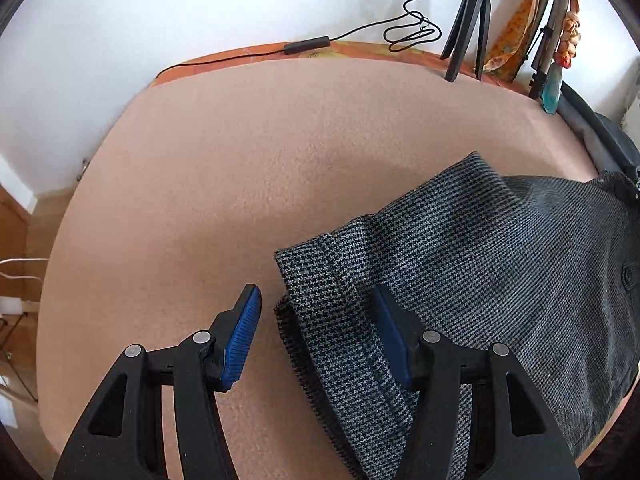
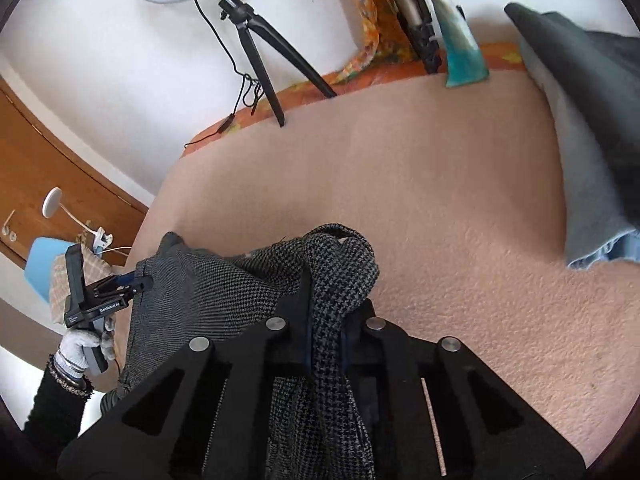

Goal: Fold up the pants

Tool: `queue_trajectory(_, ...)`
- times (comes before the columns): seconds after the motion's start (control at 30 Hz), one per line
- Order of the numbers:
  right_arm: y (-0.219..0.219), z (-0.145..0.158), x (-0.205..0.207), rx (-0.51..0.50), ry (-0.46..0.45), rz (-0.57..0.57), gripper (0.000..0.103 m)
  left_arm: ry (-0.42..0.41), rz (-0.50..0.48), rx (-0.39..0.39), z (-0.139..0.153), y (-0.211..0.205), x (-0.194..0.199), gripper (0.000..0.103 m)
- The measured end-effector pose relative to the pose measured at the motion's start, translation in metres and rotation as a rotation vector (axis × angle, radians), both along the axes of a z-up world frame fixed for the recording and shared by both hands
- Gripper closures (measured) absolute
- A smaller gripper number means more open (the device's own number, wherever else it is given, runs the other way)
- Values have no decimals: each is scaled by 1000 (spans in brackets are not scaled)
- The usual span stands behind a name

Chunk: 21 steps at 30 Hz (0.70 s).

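Observation:
Grey houndstooth pants (image 1: 460, 264) lie folded on the peach-coloured blanket (image 1: 240, 168). My left gripper (image 1: 316, 312) is open with blue pads; the folded hem edge of the pants lies between its fingers, the right finger over the cloth, the left finger over bare blanket. In the right wrist view my right gripper (image 2: 326, 312) is shut on a bunched part of the pants (image 2: 340, 264), lifted off the blanket. The left gripper (image 2: 128, 280) shows there at the pants' far left edge, held by a gloved hand.
A ring light on a black tripod (image 2: 256, 48) stands at the bed's far edge with a cable (image 1: 412, 32). A second tripod with orange cloth (image 1: 540, 40) stands beside it. A grey-blue garment (image 2: 592, 128) lies at the right. A wooden door (image 2: 48, 168) is left.

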State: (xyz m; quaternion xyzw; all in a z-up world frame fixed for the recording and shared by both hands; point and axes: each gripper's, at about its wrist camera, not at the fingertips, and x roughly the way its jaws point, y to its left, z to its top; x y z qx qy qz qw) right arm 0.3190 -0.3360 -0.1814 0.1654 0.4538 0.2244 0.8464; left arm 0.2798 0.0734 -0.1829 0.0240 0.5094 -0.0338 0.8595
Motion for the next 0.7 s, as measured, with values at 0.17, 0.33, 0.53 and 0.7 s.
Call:
queue_trajectory(0.17,5,-26,11,-60,54,-14,95,-15,-6,-16,-3,3,-2,45)
queue_trajectory(0.33,-11,-23,12,-13,113,-68,67,-34,-8,15,8,2,-5,46)
queue_trajectory(0.53,-38,8,-42,33,89,-177,47,-133,-16,-9,49,-1,-25,46)
queue_trajectory(0.7,-40,9,-112,45,108,-231,41,-194,-102,-53,78,-29,-48,46)
